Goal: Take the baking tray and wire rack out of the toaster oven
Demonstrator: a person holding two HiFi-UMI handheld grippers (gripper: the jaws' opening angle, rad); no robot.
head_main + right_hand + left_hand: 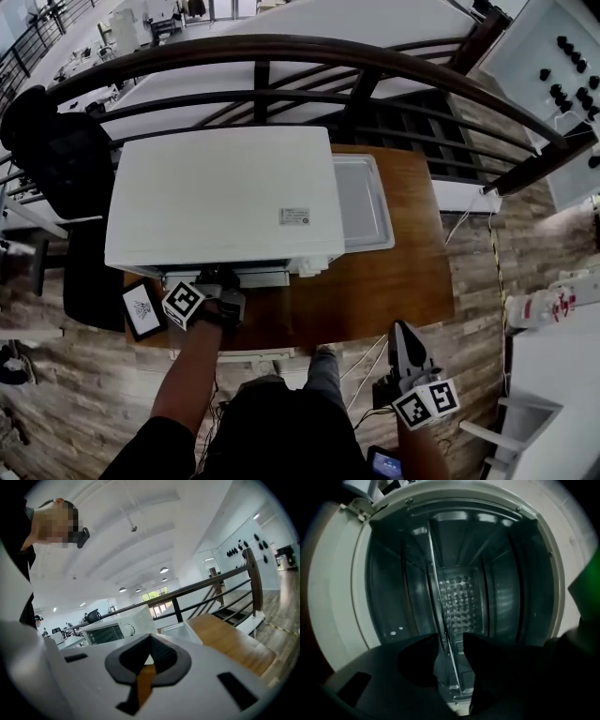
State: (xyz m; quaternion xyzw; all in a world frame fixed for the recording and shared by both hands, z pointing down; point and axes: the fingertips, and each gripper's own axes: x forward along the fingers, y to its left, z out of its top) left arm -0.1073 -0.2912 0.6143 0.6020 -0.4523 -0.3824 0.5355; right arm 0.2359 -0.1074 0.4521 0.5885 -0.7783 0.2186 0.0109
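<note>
The white toaster oven (220, 197) stands on the wooden table (394, 272). The grey baking tray (364, 202) lies on the table against the oven's right side; the right gripper view shows the tray (176, 631) beside the oven (117, 625). My left gripper (217, 286) is at the oven's front. Its view looks into the dark cavity, turned on its side. The wire rack (440, 602) crosses it edge-on as a thin line and passes between the left gripper's (450, 641) open jaws. My right gripper (401, 330) hangs shut and empty off the table's front right corner.
A dark curved railing (281, 47) runs behind the table. A black chair (56, 159) stands at the left. A small black-framed card (142, 309) lies at the table's front left. My legs (281, 412) are below the table edge. White furniture (553, 375) stands at the right.
</note>
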